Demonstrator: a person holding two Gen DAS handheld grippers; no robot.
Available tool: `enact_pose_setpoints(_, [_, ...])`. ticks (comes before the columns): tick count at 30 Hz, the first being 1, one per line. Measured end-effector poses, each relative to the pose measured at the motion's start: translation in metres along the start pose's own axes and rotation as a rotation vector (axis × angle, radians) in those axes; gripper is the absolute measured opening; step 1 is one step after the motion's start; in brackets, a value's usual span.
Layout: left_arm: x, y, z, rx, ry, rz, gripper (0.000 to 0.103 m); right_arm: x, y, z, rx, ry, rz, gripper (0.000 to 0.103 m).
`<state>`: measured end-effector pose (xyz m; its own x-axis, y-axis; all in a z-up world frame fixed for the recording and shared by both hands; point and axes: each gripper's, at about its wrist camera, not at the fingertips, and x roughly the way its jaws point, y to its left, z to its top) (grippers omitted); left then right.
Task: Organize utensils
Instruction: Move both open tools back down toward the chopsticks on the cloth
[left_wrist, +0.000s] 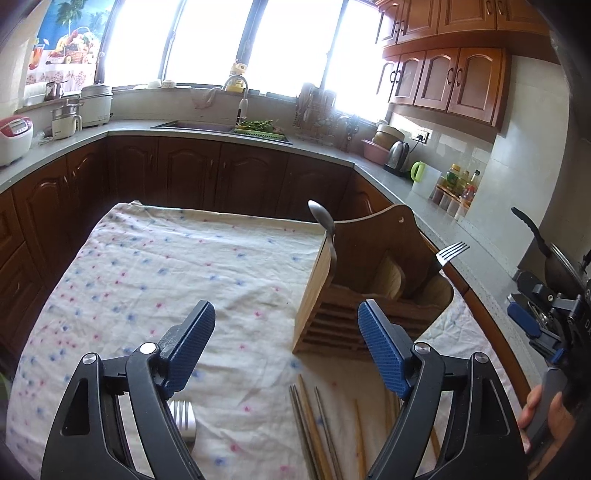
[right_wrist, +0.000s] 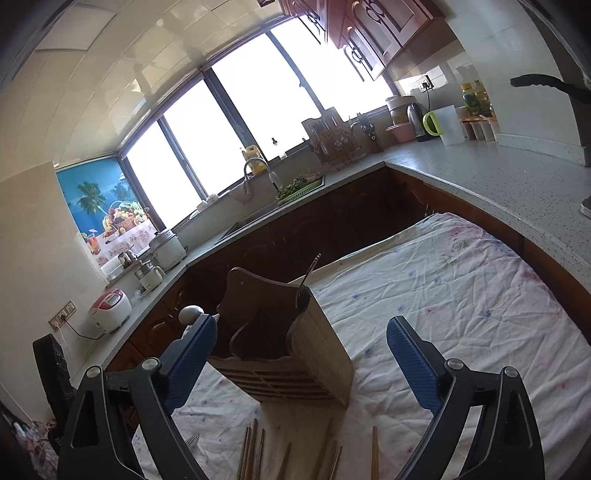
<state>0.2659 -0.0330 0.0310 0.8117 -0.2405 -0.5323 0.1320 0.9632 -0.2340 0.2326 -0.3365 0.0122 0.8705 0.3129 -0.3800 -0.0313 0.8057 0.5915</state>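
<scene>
Chopsticks (left_wrist: 314, 424) lie loose on the cloth (left_wrist: 147, 266) at the bottom centre of both views, just in front of the wooden holder (left_wrist: 369, 295). A spoon (left_wrist: 325, 225) and a fork (left_wrist: 451, 253) already stand in it, and another fork (left_wrist: 183, 415) lies at lower left. I have my left gripper (left_wrist: 286, 350) and right gripper (right_wrist: 301, 365) both spread wide, gripping nothing. My worry: the sticks lie close together and crossed, so closing on one could drag its neighbours or pinch the cloth. Nudging the holder could tip it.
</scene>
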Motion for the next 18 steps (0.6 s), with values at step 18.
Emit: enact_pose_setpoints(18, [-0.058, 0.013, -0.098, -0.045, 0.13, 0.017, 0.082, -0.066, -0.009, -0.098, -0.044, 0.162, -0.09, 0.097])
